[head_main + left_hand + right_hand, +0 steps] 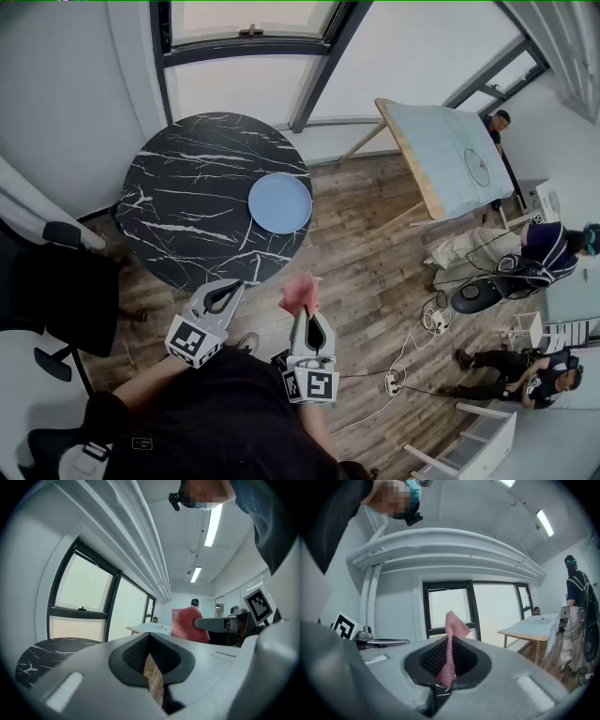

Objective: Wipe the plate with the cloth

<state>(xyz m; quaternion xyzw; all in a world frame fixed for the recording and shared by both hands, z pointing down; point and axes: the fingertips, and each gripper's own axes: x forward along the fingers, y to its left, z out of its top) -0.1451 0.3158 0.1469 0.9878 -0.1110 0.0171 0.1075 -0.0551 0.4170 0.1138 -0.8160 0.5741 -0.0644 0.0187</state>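
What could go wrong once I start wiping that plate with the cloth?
The right gripper pinches only a narrow fold of the cloth, so it might slip out under pressure. The blue plate sits unheld near the edge of the table, the shut left gripper away from it; wiping could push it off.

The person wears a black top (225, 412). The left gripper (236, 286) and right gripper (302, 314) are pale grey with dark ribbed pads, each bearing a cube (192, 342) of black-and-white square markers.

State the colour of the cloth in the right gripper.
Pink cloth, best in the right gripper view.
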